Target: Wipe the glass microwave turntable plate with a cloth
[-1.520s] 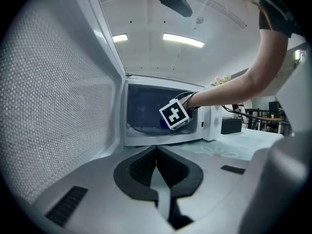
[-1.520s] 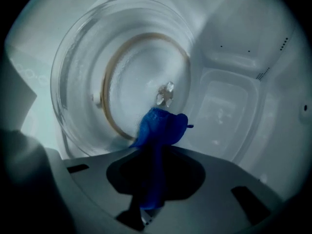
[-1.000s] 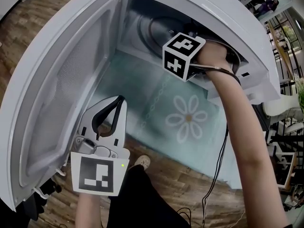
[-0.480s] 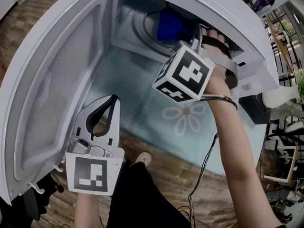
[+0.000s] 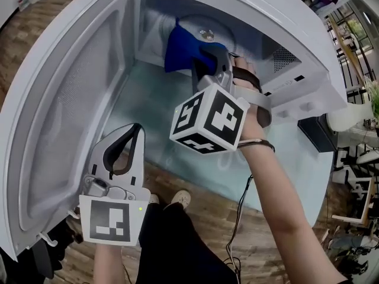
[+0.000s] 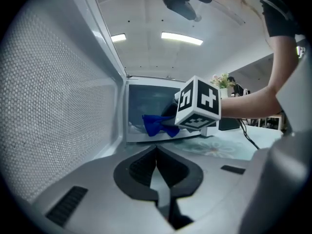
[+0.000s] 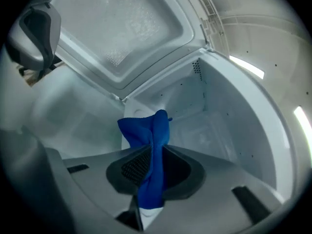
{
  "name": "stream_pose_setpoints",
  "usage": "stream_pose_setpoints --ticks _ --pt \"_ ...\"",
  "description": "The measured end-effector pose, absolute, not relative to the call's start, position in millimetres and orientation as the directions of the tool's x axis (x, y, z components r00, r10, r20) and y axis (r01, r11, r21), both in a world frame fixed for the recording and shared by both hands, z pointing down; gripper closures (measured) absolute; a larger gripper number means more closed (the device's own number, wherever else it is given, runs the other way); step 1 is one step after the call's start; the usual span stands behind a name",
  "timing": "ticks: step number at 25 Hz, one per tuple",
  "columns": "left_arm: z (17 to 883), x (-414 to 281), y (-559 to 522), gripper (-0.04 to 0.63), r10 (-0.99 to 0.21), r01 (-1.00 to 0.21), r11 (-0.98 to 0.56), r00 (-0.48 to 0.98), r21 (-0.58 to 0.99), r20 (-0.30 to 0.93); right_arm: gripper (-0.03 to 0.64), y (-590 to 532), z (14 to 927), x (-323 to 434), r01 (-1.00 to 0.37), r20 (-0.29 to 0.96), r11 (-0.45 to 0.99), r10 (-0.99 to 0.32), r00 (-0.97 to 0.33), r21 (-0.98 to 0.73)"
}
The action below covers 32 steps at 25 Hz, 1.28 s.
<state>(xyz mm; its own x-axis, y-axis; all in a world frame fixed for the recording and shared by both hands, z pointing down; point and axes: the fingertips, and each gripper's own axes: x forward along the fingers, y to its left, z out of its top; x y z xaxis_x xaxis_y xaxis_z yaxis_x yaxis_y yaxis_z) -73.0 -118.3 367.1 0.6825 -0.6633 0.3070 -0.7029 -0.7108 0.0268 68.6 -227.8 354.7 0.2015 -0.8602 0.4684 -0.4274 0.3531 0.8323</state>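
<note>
Microwave (image 5: pixel 254 10): only right gripper view shows jaws pinching cloth (image 7: pixel 151 145).

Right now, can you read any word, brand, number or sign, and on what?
No readable text in any view.
Left gripper and right gripper: only black-and-white square marker patterns on their cubes, no letters or digits.
Microwave: no label or brand shows.

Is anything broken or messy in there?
Nothing stands out. The microwave door is open, the blue cloth is pinched in the right gripper at the glass plate, and I see no spill or crack.
</note>
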Motion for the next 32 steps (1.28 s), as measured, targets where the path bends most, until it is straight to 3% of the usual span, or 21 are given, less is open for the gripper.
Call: stream_pose_setpoints --ticks 8,17,23,32 --pt "371.2 -68.7 -120.8 0.591 -0.656 -0.696 -0.717 0.690 0.033 0.307 0.560 -233.9 370.5 82.2 -0.369 0.530 0.422 -0.805 0.267 0.828" --pt "371.3 -64.8 -121.1 0.591 -0.648 -0.689 -0.724 0.695 0.032 0.313 0.560 -234.4 370.8 112.6 -0.243 0.491 0.427 -0.783 0.383 0.871" --pt "367.0 -64.1 -117.7 0.591 -0.644 -0.683 -0.730 0.701 0.029 0.307 0.560 -234.9 374.7 132.0 -0.070 0.473 0.503 -0.744 0.472 0.861" --pt "365.1 -66.7 -115.2 0.591 -0.650 -0.689 -0.724 0.697 0.029 0.303 0.560 -229.3 384.9 183.7 0.231 0.416 0.705 -0.615 0.669 0.671"
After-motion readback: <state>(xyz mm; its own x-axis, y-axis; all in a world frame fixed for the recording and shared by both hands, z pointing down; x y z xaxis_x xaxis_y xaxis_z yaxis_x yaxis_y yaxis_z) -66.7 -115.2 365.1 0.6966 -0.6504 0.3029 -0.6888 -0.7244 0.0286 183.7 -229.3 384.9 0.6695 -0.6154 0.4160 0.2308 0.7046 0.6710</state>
